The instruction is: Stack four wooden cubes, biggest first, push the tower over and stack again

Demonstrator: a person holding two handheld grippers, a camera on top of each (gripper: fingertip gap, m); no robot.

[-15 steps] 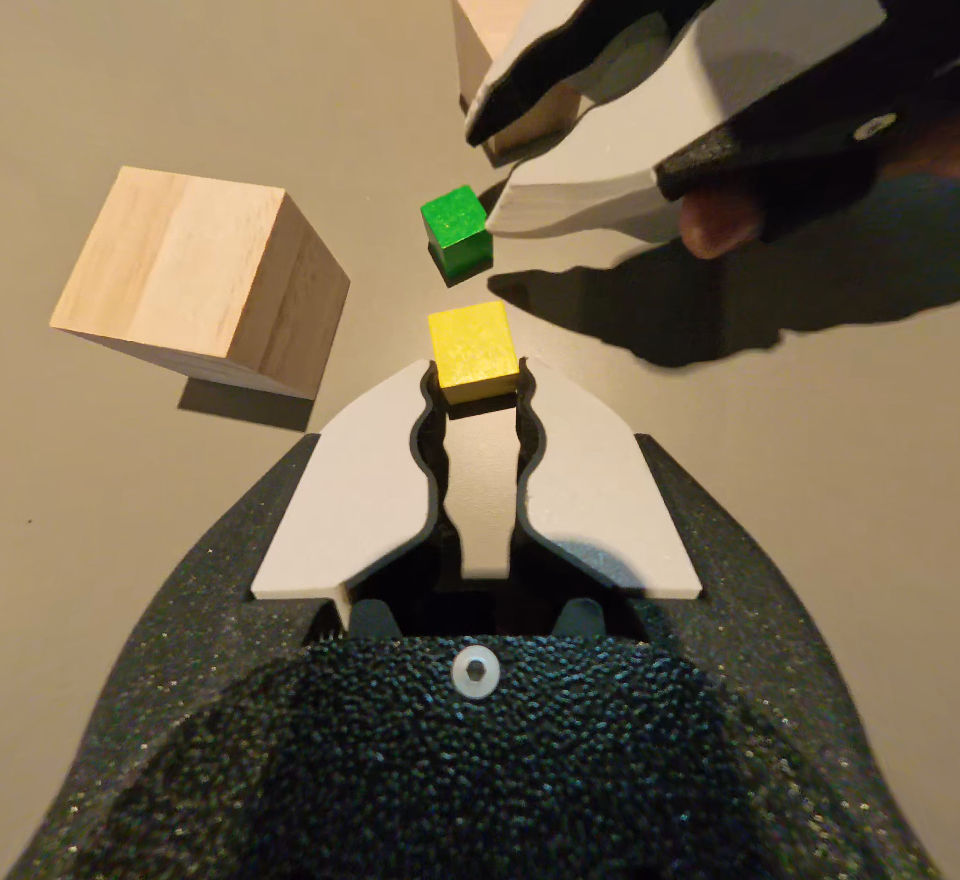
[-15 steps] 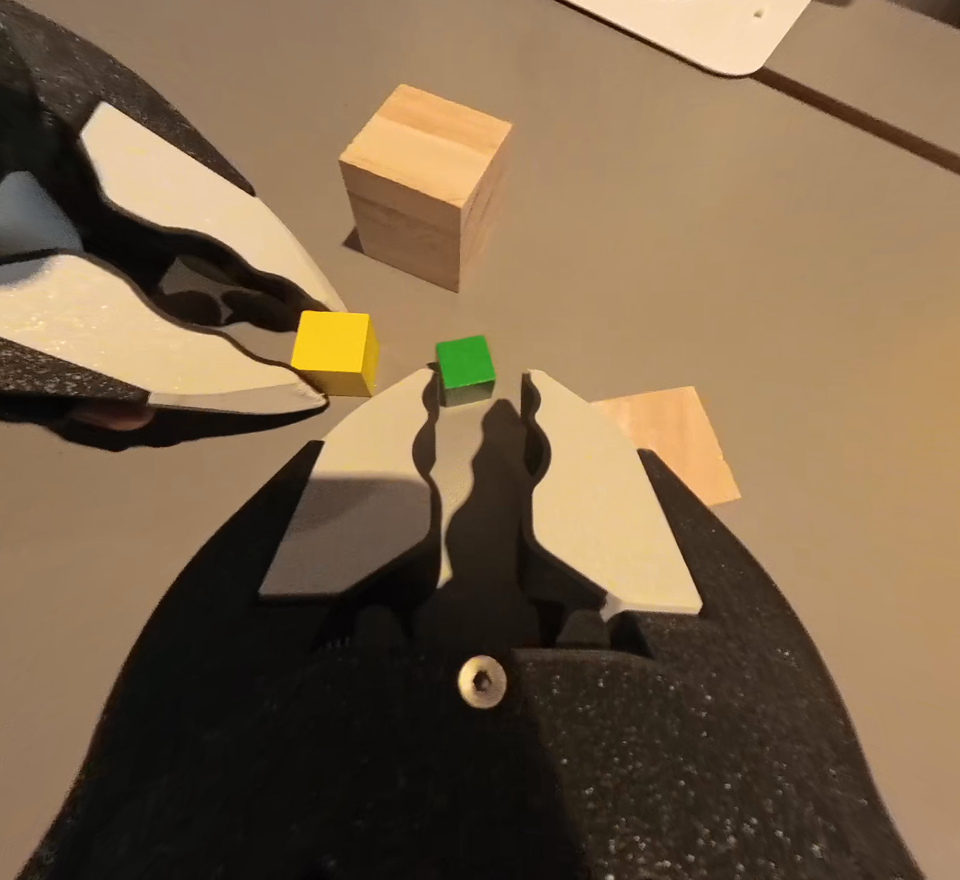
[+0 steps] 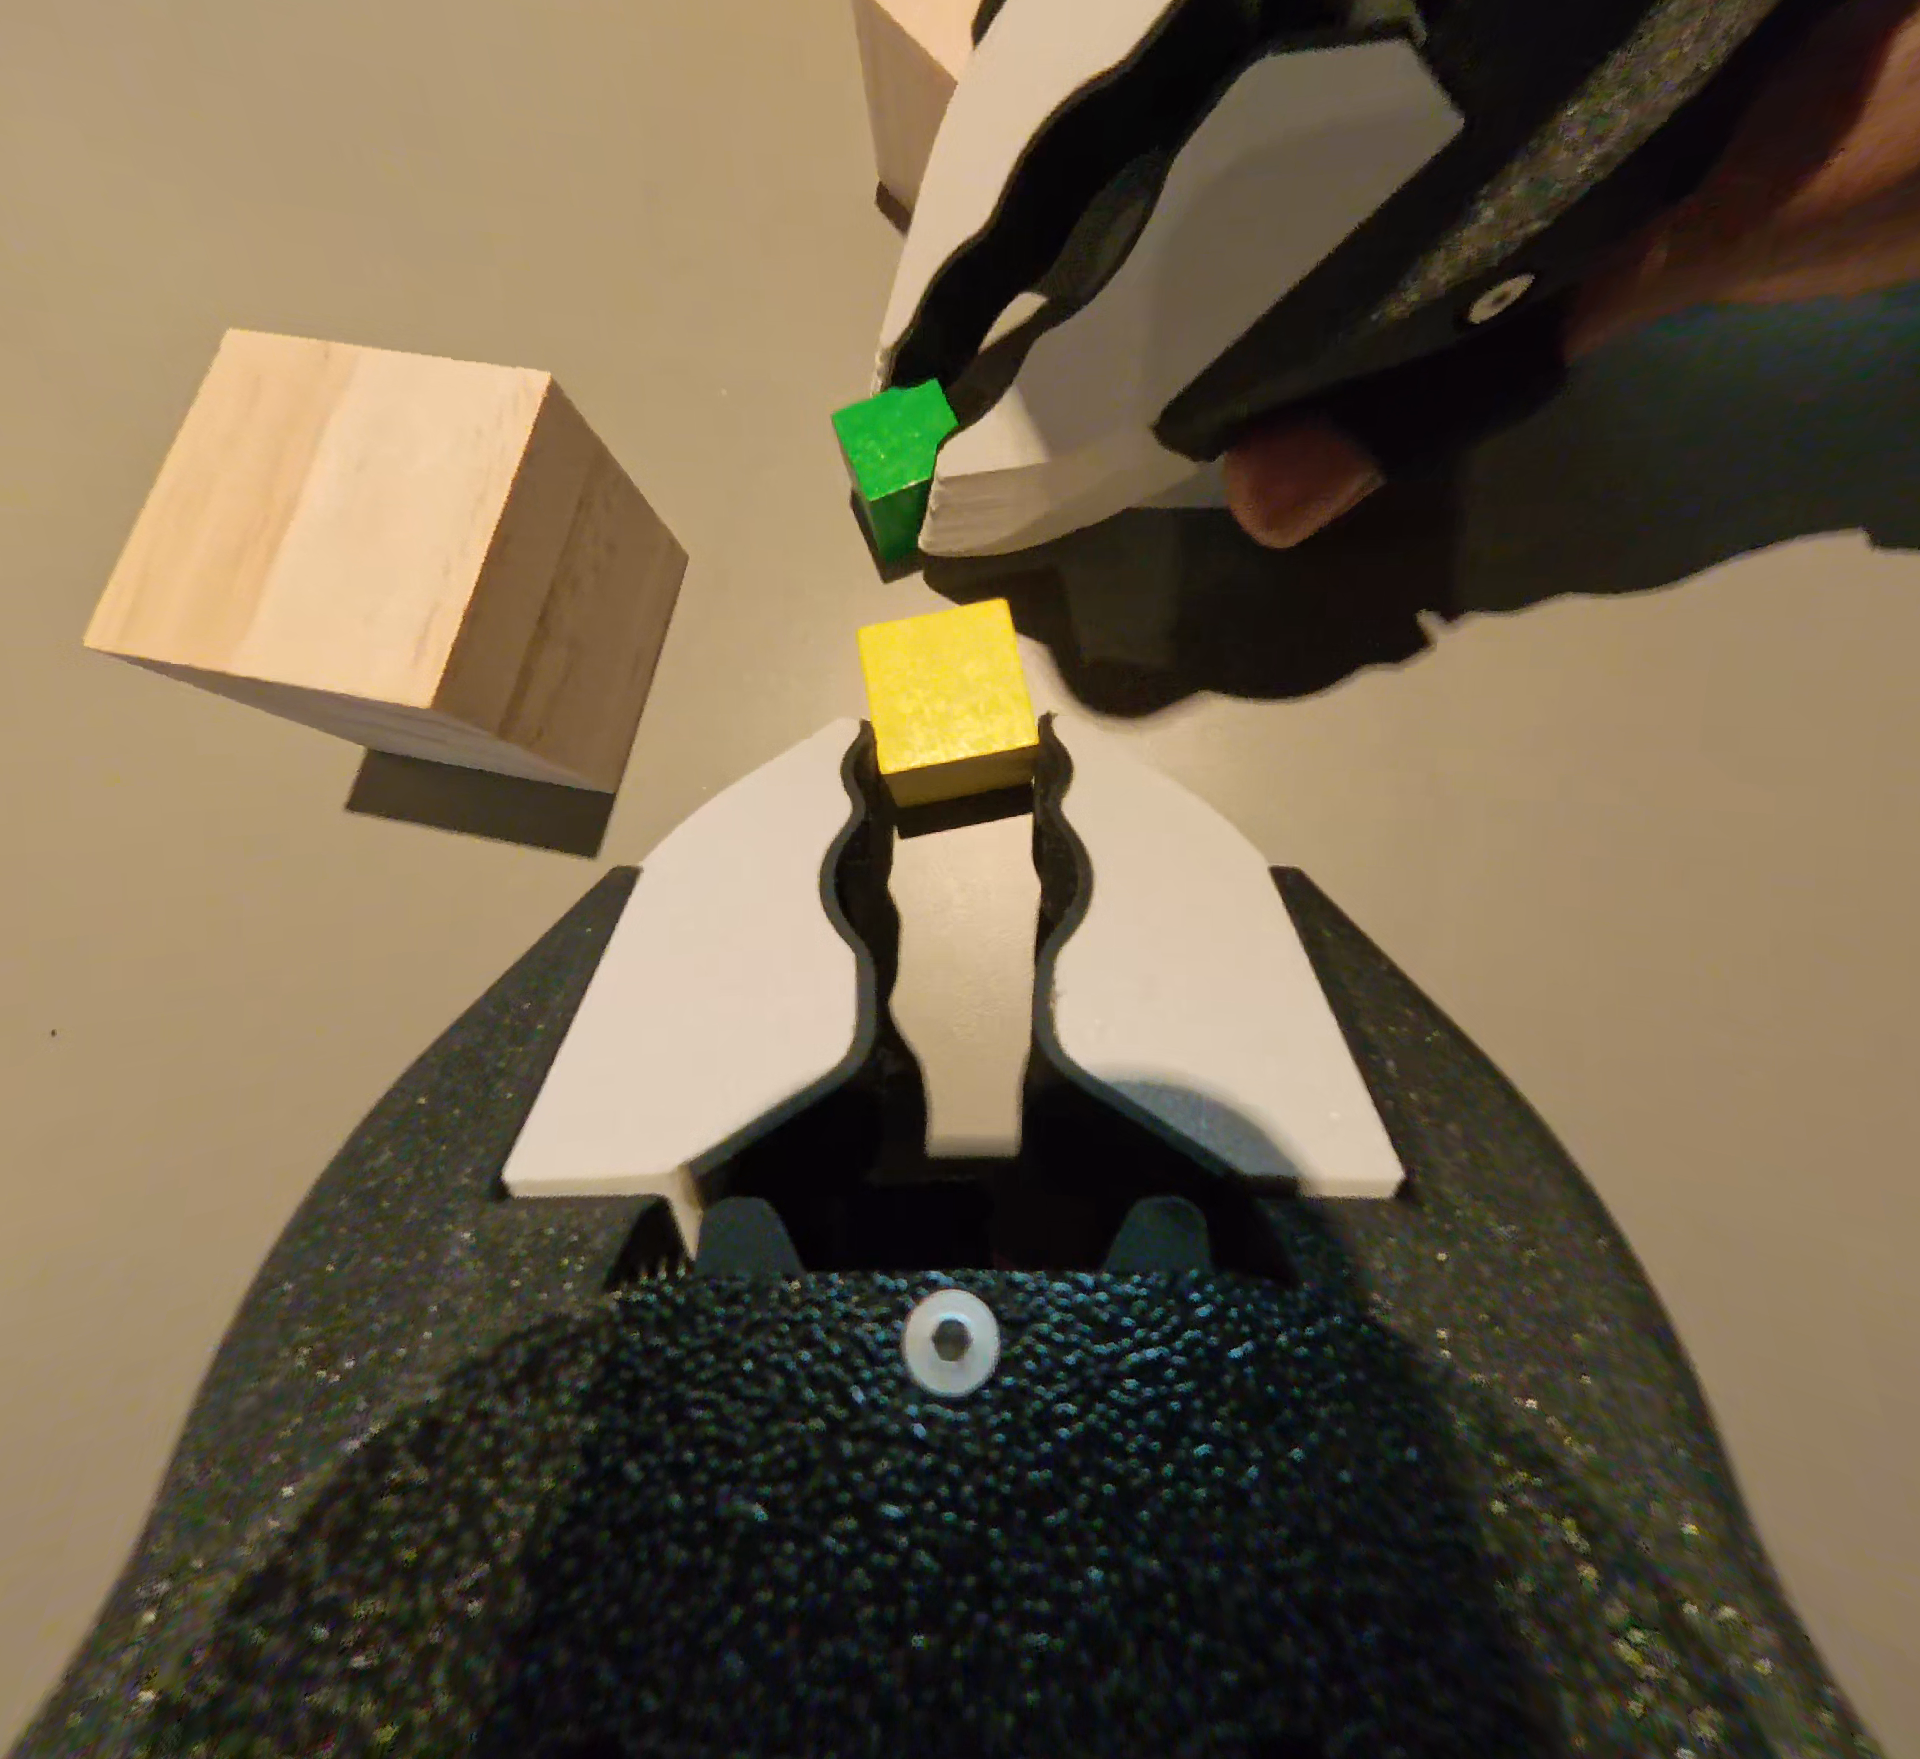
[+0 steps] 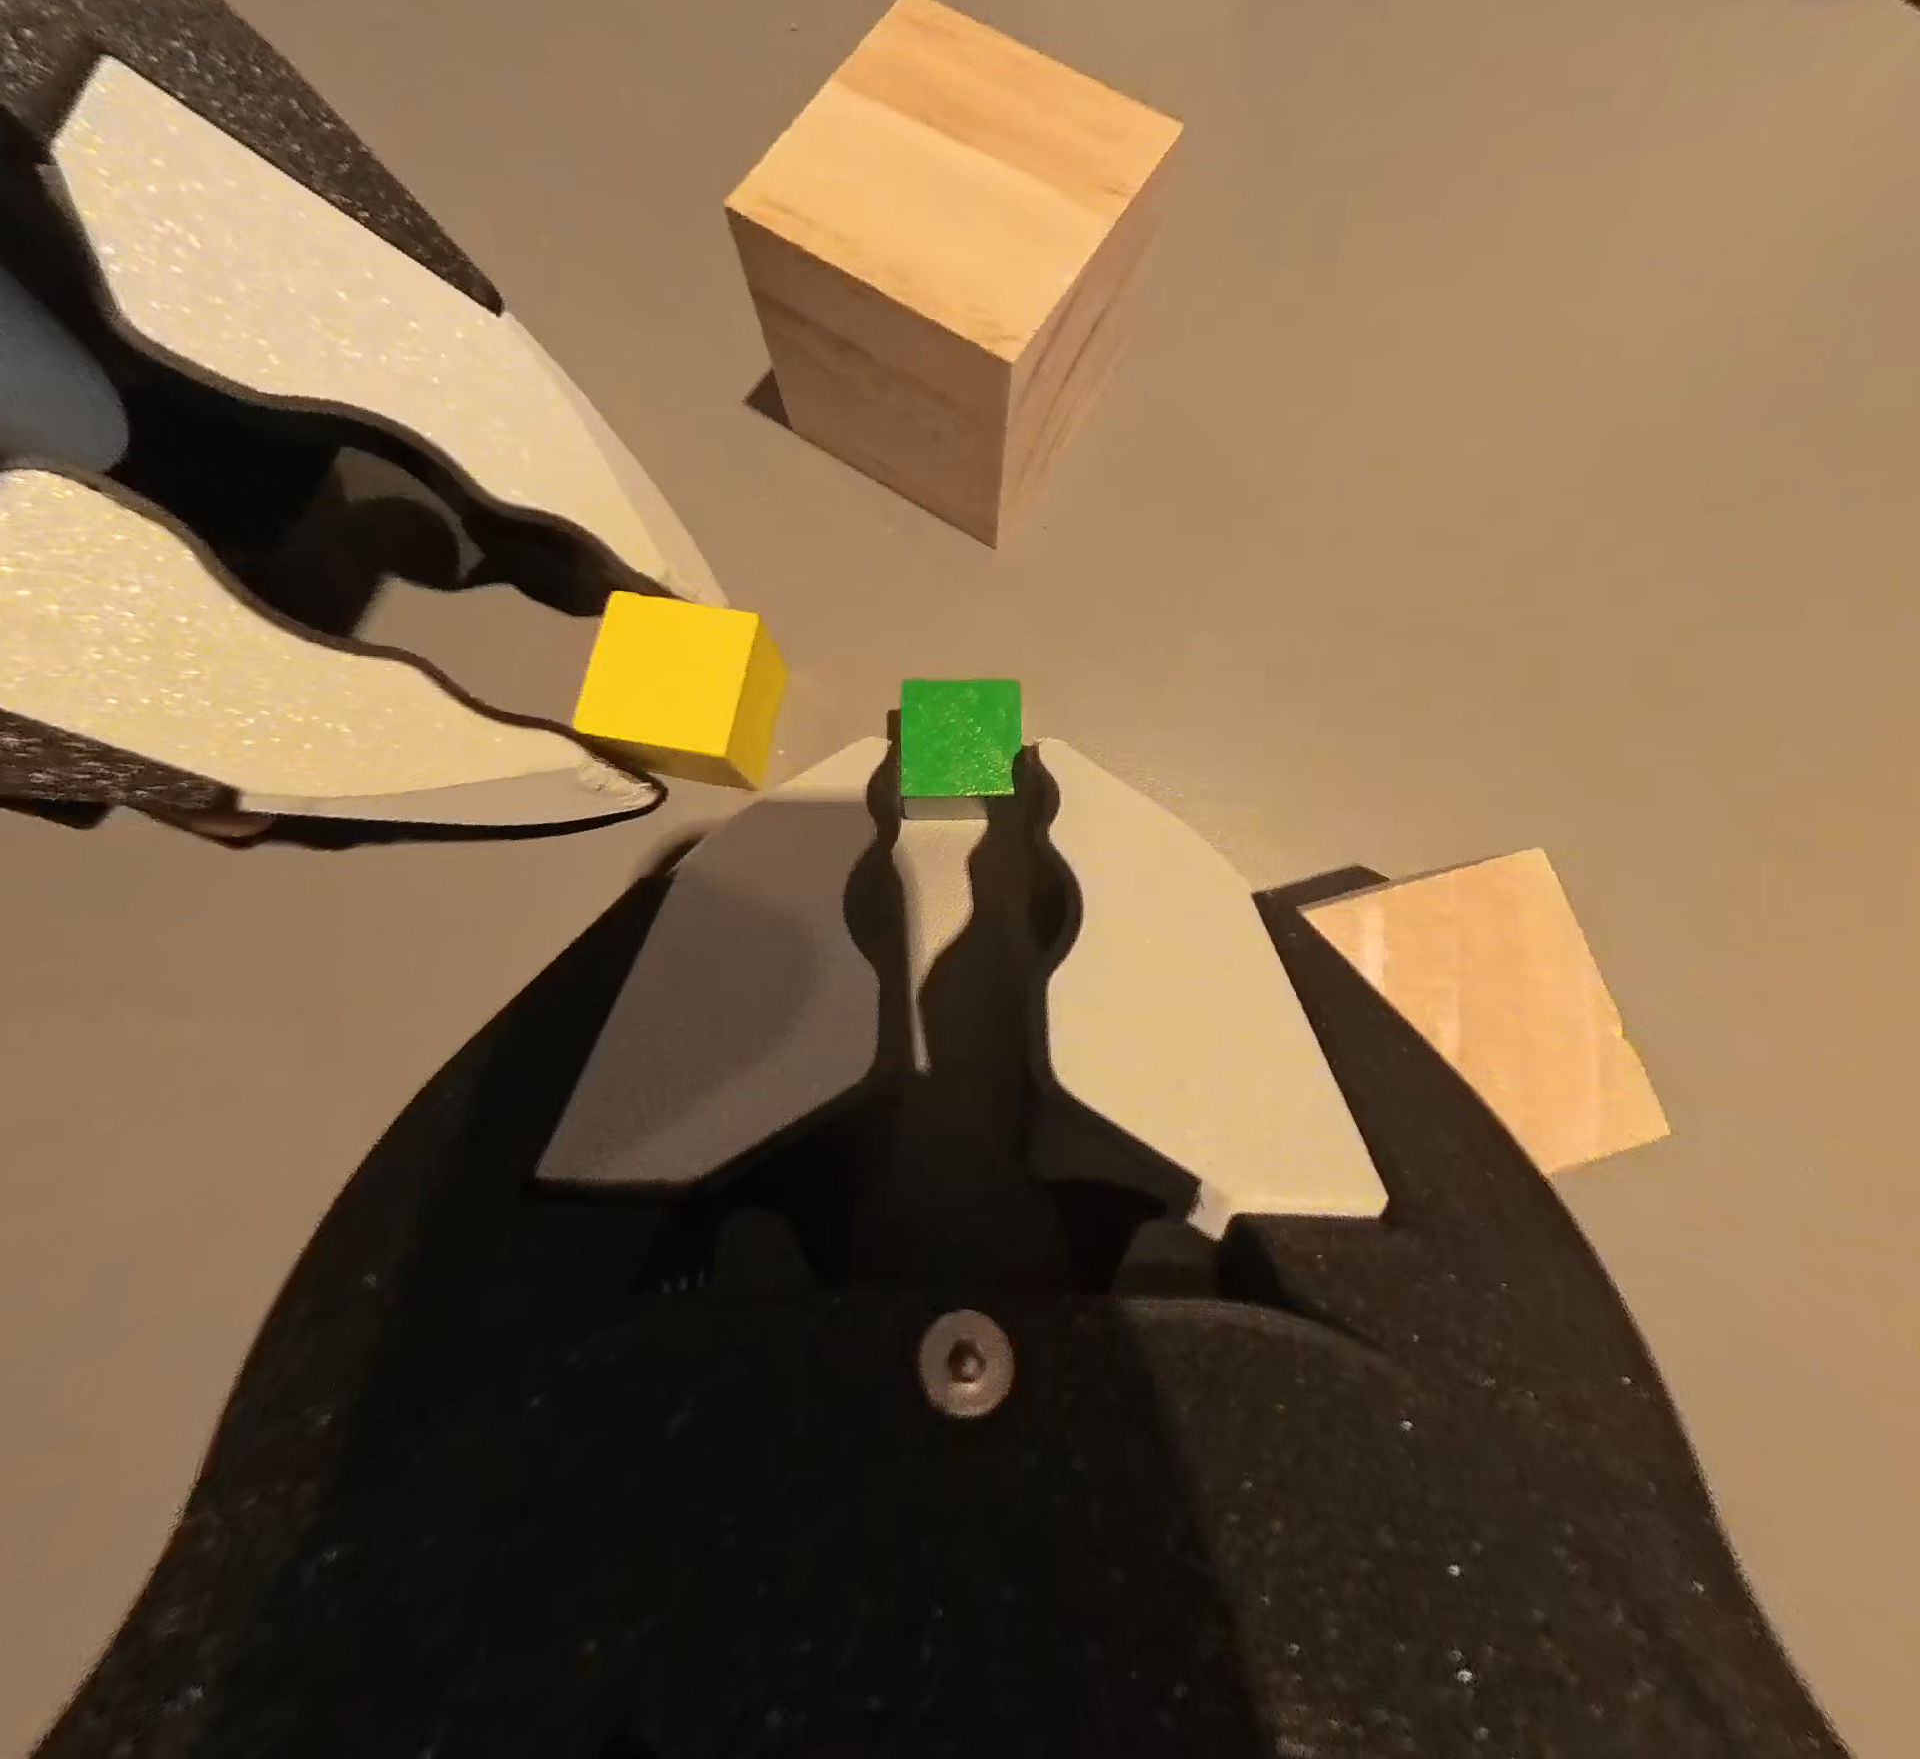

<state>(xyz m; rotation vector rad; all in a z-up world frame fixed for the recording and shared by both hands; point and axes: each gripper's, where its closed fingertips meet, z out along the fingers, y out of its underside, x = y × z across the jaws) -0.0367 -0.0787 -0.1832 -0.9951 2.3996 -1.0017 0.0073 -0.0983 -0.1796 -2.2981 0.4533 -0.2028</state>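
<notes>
Now closed in on the green cube (image 4: 958,737): right gripper (image 4: 956,753) fingertips at either side of it, where before only the left tip was near. In the left wrist view, right gripper (image 3: 914,421) lower and steeper at upper right, tips on green cube (image 3: 891,454). Yellow cube (image 3: 951,699) slightly deeper between left gripper (image 3: 954,753) tips.

No readable text, labels, brands, numbers or signs anywhere in either view.
</notes>
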